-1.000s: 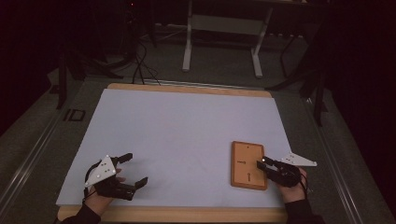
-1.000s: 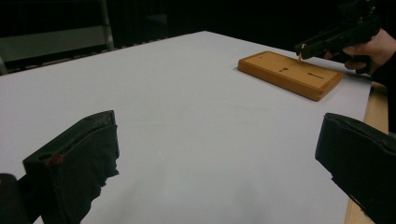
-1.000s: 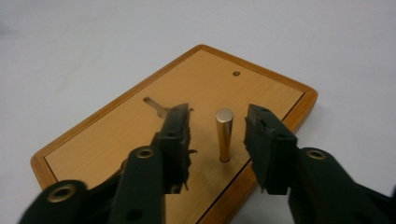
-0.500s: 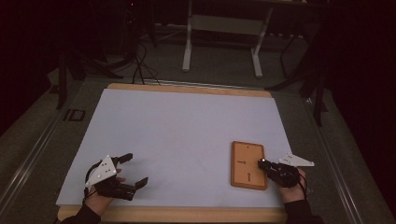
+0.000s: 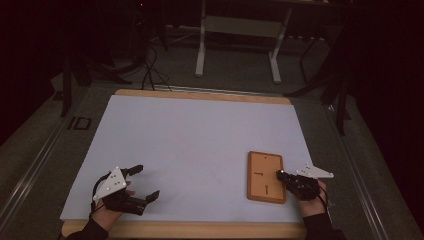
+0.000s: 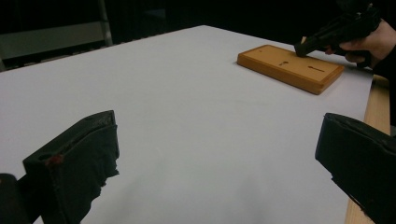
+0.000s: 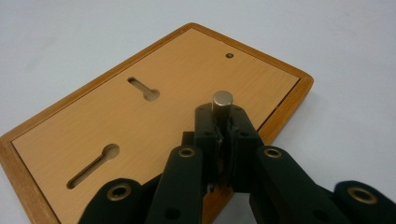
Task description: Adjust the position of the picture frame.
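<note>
My right hand-held gripper (image 7: 223, 122) is closed tight on a small metal pin (image 7: 222, 102), a short silvery cylinder that stands up between the jaw tips with its flat round end poking just above them. I am holding it over the right edge of a wooden board (image 5: 266, 176), which lies flat on the pale sheet covering the desk (image 5: 200, 150), toward the near right part of it. In the right gripper view the board (image 7: 140, 126) shows a lighter inset face inside a darker raised border, with two keyhole-shaped slots cut into it and one small round hole near a far corner. Whether the pin touches the board I cannot tell, since my jaws hide its lower end. From the high view my right hand (image 5: 309, 192) sits just beside the board's right side, with the grey three-cornered plate on top of the gripper (image 5: 283, 175). My left hand-held gripper (image 5: 145, 182) rests low at the near left of the desk, well apart from the board, and its jaws stand wide apart with nothing between them. In the left gripper view those two black jaws frame bare pale surface, and the board (image 6: 289, 68) shows far off with my right gripper (image 6: 301, 46) at its edge. The desk's wooden rim shows along its near and far edges.
</note>
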The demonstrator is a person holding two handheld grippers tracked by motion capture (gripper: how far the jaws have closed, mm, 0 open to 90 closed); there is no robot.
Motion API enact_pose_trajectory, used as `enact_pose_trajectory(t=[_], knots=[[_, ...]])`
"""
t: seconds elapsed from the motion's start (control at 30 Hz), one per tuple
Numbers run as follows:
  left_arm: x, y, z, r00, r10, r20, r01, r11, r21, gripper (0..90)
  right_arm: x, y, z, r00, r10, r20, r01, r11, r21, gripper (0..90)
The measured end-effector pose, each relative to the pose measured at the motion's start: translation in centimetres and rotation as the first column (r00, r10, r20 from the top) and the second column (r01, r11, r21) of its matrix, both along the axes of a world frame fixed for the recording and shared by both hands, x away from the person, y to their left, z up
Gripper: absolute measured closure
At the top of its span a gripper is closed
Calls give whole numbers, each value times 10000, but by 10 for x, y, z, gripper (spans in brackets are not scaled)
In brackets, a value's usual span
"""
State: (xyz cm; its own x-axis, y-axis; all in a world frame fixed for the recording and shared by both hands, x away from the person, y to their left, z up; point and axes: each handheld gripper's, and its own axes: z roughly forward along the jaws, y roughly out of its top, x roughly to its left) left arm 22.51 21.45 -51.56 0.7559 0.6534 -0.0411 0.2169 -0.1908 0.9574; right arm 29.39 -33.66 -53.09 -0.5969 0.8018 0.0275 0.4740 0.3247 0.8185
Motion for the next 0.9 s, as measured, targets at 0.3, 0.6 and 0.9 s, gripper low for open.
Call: enact_pose_trajectory(t=[0.3, 0.6, 0.9], knots=[[0, 0, 0, 10000, 0, -25, 0, 10000, -30, 0, 4, -1, 8, 10000, 94, 18, -95, 9997, 223, 856], [1, 0, -1, 10000, 6, -64, -6, 10000, -21, 0, 7, 3, 19, 9991, 197, 364, -207, 9994, 263, 857], [1, 0, -1, 9999, -25, -111, 25, 10000, 31, 0, 12, 5, 33, 9977, 352, 586, -379, 9982, 464, 859]])
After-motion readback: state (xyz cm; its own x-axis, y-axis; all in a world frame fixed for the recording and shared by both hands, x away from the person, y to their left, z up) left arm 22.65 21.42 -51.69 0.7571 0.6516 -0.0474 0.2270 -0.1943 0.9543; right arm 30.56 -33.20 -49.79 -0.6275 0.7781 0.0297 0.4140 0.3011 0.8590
